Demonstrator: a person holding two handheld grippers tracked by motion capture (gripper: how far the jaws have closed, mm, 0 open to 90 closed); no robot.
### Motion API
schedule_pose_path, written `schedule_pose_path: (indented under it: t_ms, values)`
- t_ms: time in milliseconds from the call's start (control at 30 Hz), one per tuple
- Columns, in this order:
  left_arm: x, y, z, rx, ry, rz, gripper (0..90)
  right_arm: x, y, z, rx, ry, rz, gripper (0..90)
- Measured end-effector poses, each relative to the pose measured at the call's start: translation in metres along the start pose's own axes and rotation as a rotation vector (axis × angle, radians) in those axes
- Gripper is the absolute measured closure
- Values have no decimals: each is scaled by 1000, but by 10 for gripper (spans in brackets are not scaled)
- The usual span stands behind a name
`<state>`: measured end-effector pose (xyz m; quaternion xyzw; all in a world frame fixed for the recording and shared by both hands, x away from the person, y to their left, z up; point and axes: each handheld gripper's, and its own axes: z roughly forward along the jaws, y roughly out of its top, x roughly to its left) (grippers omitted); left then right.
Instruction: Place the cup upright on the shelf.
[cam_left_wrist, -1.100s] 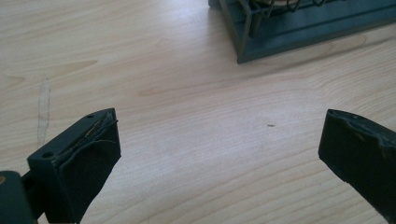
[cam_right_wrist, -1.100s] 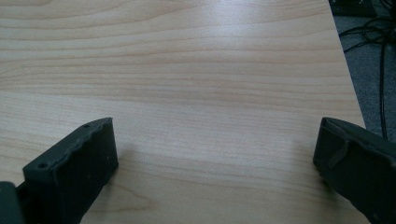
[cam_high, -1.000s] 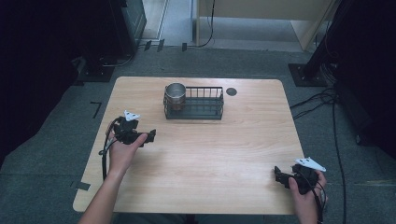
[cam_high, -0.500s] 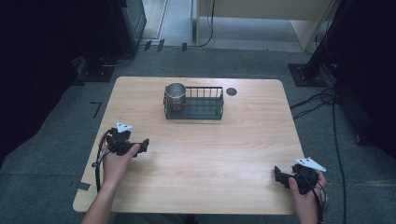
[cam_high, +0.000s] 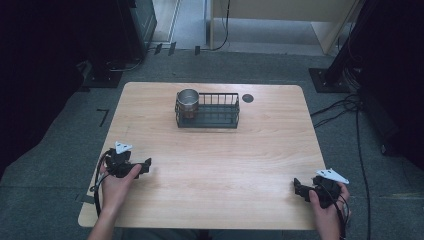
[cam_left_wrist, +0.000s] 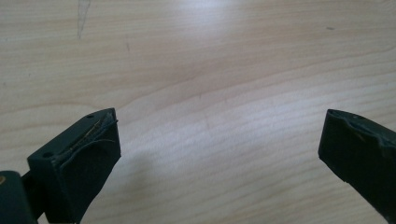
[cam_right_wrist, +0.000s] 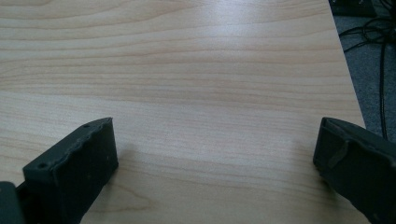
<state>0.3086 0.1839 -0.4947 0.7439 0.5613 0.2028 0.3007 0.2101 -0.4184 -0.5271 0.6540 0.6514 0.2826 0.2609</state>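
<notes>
Change: the left gripper has drawn back from mid-table toward the near left corner; the right gripper has stayed by the near right corner.
Meaning: judging by this, the cup is placed and the work looks finished.
Cup: one, upright in the left end of the rack, near the table's far edge.
Rack: one.
Left gripper: jaws wide apart, empty, over bare wood.
Right gripper: jaws wide apart, empty.
Grippers: two.
</notes>
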Motion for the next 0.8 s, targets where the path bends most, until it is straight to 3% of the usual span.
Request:
schedule_pose_path:
  t_ms: [200,367,533,600,667,800]
  values:
    - [1,-17,-4,1,7,-10,0,0,0,0,1,0,-1,0]
    - [0,-33,-3,26,37,12,0,0,0,0,1,0,-1,0]
    - [-7,-41,-5,-24,81,45,1,0,0,0,1,-1,-1,0]
    - [-9,-42,-6,-26,80,51,1,0,0,0,1,-1,-1,0]
    - [-8,-42,-5,-10,54,12,0,0,0,0,1,-1,-1,0]
    - [-9,-42,-5,-11,59,6,0,0,0,0,0,-1,-1,0]
